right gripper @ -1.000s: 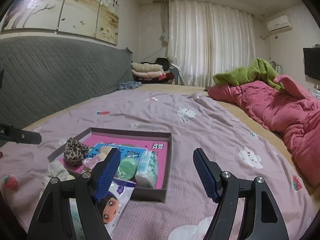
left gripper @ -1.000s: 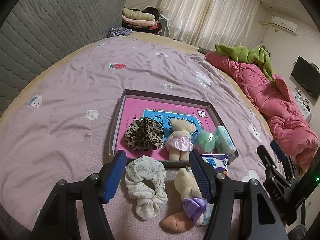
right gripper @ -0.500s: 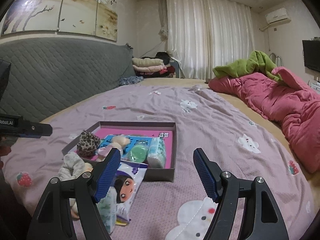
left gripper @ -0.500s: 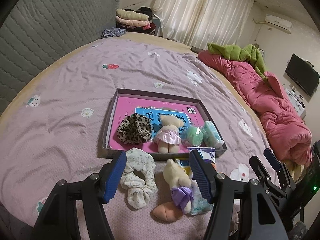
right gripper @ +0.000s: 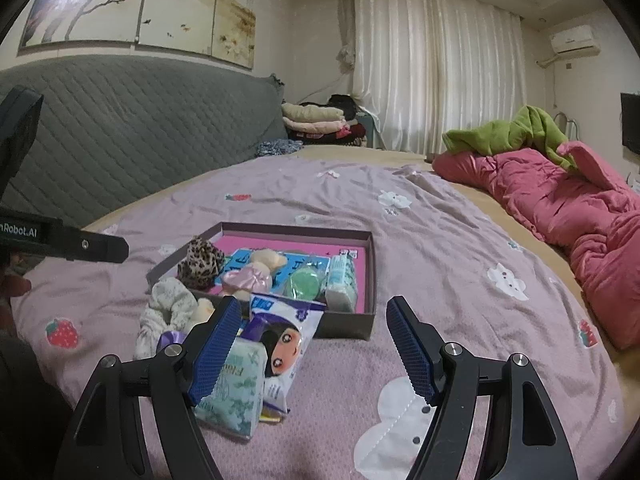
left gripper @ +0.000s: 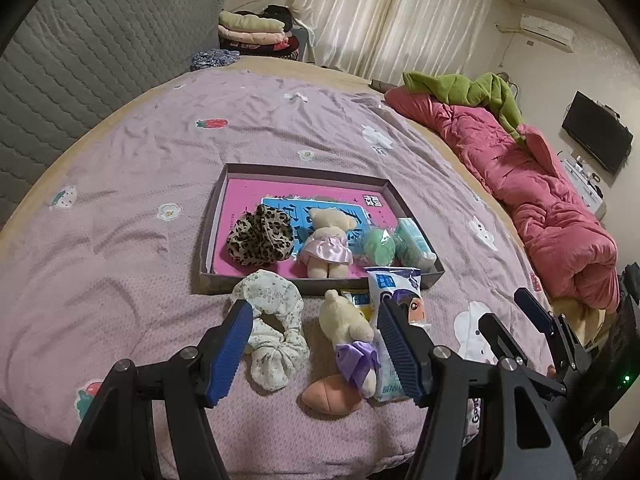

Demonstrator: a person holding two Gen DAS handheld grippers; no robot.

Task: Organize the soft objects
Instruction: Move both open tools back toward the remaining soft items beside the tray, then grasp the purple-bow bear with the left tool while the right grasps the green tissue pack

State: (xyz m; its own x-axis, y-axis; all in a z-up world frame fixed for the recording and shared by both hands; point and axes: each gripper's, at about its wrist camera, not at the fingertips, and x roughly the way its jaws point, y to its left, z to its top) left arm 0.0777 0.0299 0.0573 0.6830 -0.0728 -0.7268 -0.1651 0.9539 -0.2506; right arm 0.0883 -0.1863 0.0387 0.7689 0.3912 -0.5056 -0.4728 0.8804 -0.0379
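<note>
This is a home bedroom. Ahead of the tools spreads a wide bed under a lilac sheet (left gripper: 168,152) printed with strawberries and clouds. Beyond it to the left a grey quilted headboard (right gripper: 132,136) runs along the wall, with a painted panel of blossoming trees (right gripper: 136,4) above it. To the right lies a rumpled pink quilt (left gripper: 532,184) with a green blanket (left gripper: 464,88) on its far end. Straight ahead hang white floor-length curtains (right gripper: 436,80), and beside them sits a stack of folded clothes (right gripper: 316,118). High on the right wall are an air conditioner (left gripper: 546,30) and a flat television (left gripper: 596,138).
</note>
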